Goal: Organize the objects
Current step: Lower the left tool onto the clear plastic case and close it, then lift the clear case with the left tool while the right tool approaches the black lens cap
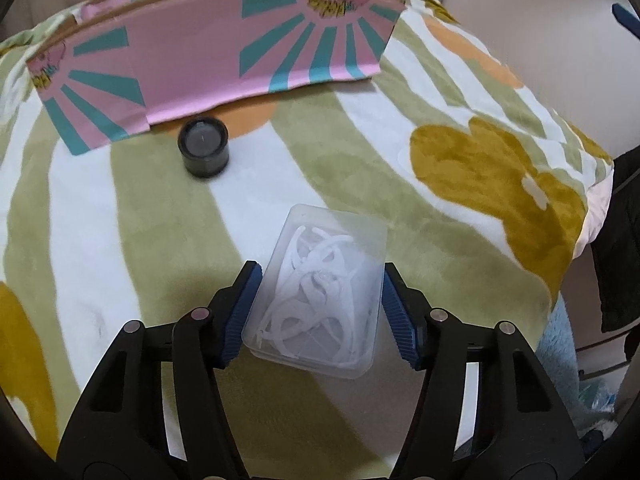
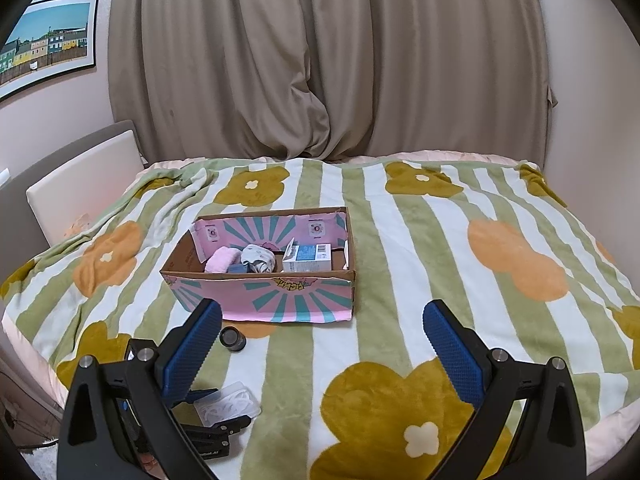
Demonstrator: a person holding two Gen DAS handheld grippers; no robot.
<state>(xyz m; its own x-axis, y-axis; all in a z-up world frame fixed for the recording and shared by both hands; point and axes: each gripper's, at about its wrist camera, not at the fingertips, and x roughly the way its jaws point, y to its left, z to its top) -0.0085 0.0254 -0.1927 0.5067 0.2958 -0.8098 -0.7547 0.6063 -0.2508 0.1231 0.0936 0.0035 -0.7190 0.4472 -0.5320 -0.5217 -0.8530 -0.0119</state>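
A clear plastic case (image 1: 324,304) of white floss picks lies on the striped flower blanket (image 1: 120,208). My left gripper (image 1: 320,269) straddles it, both blue pads pressed on its long sides. In the right wrist view the same case (image 2: 236,400) sits at lower left inside the left gripper (image 2: 224,410). A small black round jar (image 1: 204,147) stands just in front of the pink and teal cardboard box (image 1: 208,64). My right gripper (image 2: 320,352) hovers above the blanket, open and holding nothing, pointing at the box (image 2: 280,300).
The box holds a pink cloth (image 2: 222,260), rolled socks (image 2: 260,258) and a white carton (image 2: 307,258). Beige curtains (image 2: 320,60) hang behind the bed. A white panel (image 2: 80,184) leans at the left. The bed's edge (image 1: 580,248) drops off to the right.
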